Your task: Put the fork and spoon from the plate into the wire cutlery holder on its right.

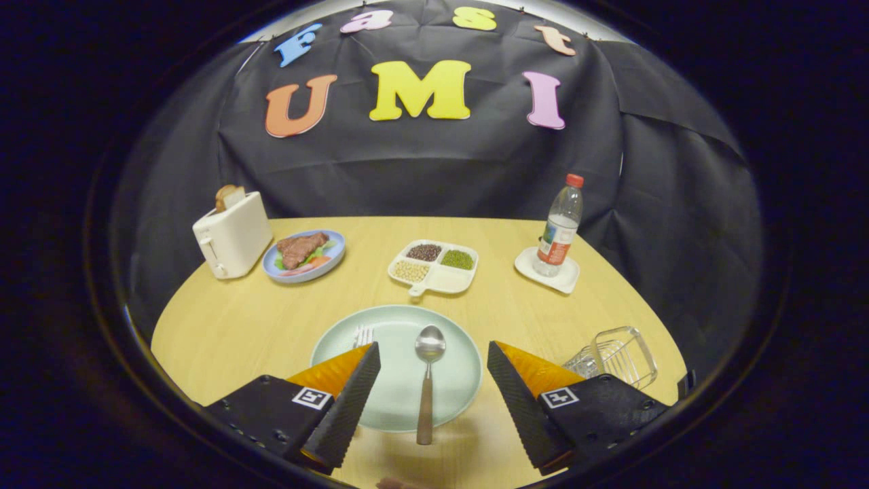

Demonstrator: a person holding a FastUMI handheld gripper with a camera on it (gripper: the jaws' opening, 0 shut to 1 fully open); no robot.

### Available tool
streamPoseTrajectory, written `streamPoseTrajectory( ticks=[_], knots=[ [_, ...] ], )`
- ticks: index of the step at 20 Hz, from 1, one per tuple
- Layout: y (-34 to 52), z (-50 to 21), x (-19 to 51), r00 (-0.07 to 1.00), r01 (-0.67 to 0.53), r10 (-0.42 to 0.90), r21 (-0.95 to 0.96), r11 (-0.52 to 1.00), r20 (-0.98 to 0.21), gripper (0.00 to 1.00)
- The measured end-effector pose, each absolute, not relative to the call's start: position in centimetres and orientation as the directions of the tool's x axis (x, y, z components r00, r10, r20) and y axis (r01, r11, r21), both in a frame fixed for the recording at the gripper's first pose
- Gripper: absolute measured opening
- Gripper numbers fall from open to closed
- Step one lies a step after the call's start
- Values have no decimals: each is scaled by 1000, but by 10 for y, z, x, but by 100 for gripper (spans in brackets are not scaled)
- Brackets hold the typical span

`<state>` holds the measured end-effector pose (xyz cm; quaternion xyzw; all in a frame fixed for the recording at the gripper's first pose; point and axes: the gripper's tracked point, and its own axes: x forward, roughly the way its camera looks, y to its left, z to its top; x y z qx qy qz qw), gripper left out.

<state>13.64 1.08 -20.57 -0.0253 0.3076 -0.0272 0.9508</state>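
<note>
So my hand-held gripper (433,380) is spread wide and holding nothing, with the spoon (428,380) lying between the 2 fingers on the pale green plate (397,339), handle poking off the near rim, and the fork (364,334) mostly hidden behind the left finger. Biggest worry is that thin handle skating on the plate or pivoting as I close, or the left finger bumping the fork. The wire cutlery holder (614,356) sits just right of the plate on the surface (224,326) and looks tipped over, so whatever I drop in could slide back out.
</note>
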Motion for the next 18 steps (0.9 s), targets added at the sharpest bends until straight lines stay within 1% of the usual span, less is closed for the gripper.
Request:
streamPoseTrajectory(
  ticks=[7, 9, 11, 13, 16, 18],
  knots=[
    [11, -257, 148, 723, 28, -63, -63, 998, -688, 94],
    [6, -269, 152, 699, 36, -72, -65, 997, -712, 79],
    [6, -279, 156, 672, 43, -64, -47, 998, -738, 71],
    [6, -289, 157, 639, 51, -47, -19, 998, -768, 70],
    [6, -296, 158, 612, 56, -34, 0, 998, -790, 49],
    [8, -295, 162, 606, 51, -26, 6, 999, -795, 47]
  ],
)
